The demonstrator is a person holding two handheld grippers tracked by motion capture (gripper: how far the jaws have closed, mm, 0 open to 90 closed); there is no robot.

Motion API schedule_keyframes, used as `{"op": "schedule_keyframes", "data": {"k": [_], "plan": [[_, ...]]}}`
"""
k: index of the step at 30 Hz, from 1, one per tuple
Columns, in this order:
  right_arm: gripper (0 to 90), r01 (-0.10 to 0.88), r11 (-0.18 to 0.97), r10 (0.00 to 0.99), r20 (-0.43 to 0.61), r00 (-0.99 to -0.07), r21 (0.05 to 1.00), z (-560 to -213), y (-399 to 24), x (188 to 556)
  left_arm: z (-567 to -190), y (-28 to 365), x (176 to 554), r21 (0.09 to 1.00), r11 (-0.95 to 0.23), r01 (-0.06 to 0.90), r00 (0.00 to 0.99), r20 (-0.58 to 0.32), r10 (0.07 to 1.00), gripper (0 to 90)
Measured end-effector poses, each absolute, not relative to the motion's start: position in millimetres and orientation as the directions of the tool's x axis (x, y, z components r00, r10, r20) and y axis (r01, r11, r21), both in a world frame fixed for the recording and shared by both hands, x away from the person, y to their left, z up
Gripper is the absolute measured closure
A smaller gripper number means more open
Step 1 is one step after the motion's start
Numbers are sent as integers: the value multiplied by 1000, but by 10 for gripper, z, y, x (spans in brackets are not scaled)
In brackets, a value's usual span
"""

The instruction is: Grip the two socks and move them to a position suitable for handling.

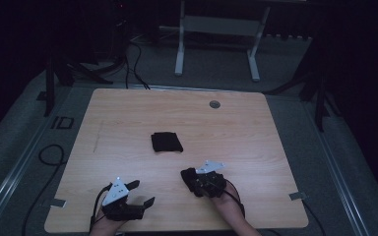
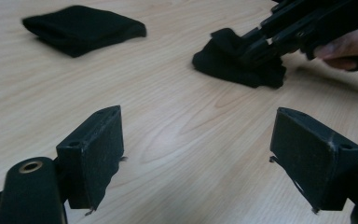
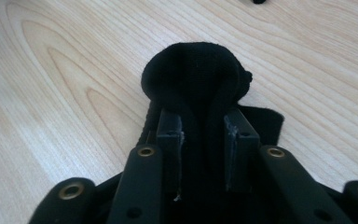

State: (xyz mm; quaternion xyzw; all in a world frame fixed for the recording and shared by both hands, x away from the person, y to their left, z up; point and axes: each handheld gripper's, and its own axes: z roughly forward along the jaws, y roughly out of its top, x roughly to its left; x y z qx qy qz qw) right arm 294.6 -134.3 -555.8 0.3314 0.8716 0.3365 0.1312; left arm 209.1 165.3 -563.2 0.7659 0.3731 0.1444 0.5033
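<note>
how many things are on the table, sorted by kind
black folded cloth: 1
black cloth bunched between the jaws of the right gripper: 1, seen at
handheld grippers: 2, the left gripper open over bare wood
grey round cap set in the table: 1
total: 5

Folded cloth (image 1: pixel 167 142) mid-table (image 1: pixel 128 113), bunched cloth (image 1: pixel 189 179) nearer the person.
</note>
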Motion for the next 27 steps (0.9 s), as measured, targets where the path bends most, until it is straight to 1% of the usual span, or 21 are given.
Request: {"op": "schedule_keyframes", "data": {"k": [1, 2, 5, 8, 10, 12, 14, 16, 17, 18, 19, 20, 21, 22, 23, 24, 27], "plan": [[703, 494, 547, 671, -1, -741, 676, -5561, -1346, 2946, -5636, 1628, 2098, 874, -221, 433, 684, -159, 711, 200], [668, 502, 540, 674, 11, -739, 676, -5559, -1347, 2947, -5641, 1599, 2099, 871, -228, 434, 687, -157, 710, 201], [512, 517, 531, 663, 51, -747, 672, -5508, -1351, 2926, -5645, 1523, 2113, 862, -260, 435, 699, -142, 701, 223], [405, 504, 517, 649, 68, -758, 692, -5377, -1382, 2875, -5635, 1455, 2140, 854, -266, 446, 705, -152, 693, 248], [371, 497, 503, 647, 74, -759, 707, -5266, -1415, 2853, -5620, 1385, 2161, 850, -290, 439, 722, -142, 677, 248], [373, 471, 516, 637, 47, -769, 716, -5187, -1427, 2844, -5600, 1283, 2198, 848, -306, 434, 737, -138, 662, 249], [433, 441, 541, 610, 27, -792, 716, -5169, -1403, 2850, -5581, 1174, 2244, 843, -337, 419, 756, -118, 643, 296], [459, 421, 582, 588, -1, -809, 696, -5201, -1345, 2860, -5566, 1062, 2291, 829, -377, 412, 776, -102, 623, 323], [486, 406, 601, 559, 1, -829, 689, -5226, -1316, 2864, -5563, 999, 2316, 824, -395, 407, 788, -97, 608, 361], [502, 387, 624, 546, -24, -838, 679, -5258, -1281, 2863, -5563, 931, 2344, 811, -424, 402, 794, -78, 603, 390], [513, 376, 647, 533, -41, -845, 664, -5293, -1248, 2873, -5570, 870, 2379, 799, -452, 398, 804, -66, 591, 390], [573, 369, 659, 516, -38, -856, 656, -5328, -1228, 2893, -5582, 820, 2416, 791, -463, 401, 809, -68, 584, 392], [659, 375, 663, 519, -37, -854, 648, -5360, -1213, 2914, -5595, 782, 2455, 784, -470, 406, 809, -68, 584, 406], [721, 387, 668, 527, -37, -849, 636, -5391, -1206, 2941, -5607, 747, 2490, 781, -471, 410, 808, -72, 584, 415], [814, 402, 669, 528, -18, -849, 625, -5421, -1207, 2974, -5616, 717, 2526, 773, -481, 413, 812, -74, 578, 416], [866, 414, 667, 534, -10, -845, 620, -5447, -1216, 3001, -5623, 689, 2550, 771, -489, 408, 812, -61, 581, 428], [875, 434, 650, 542, 20, -840, 624, -5496, -1244, 3048, -5643, 606, 2614, 752, -525, 399, 818, -33, 574, 448]]}}
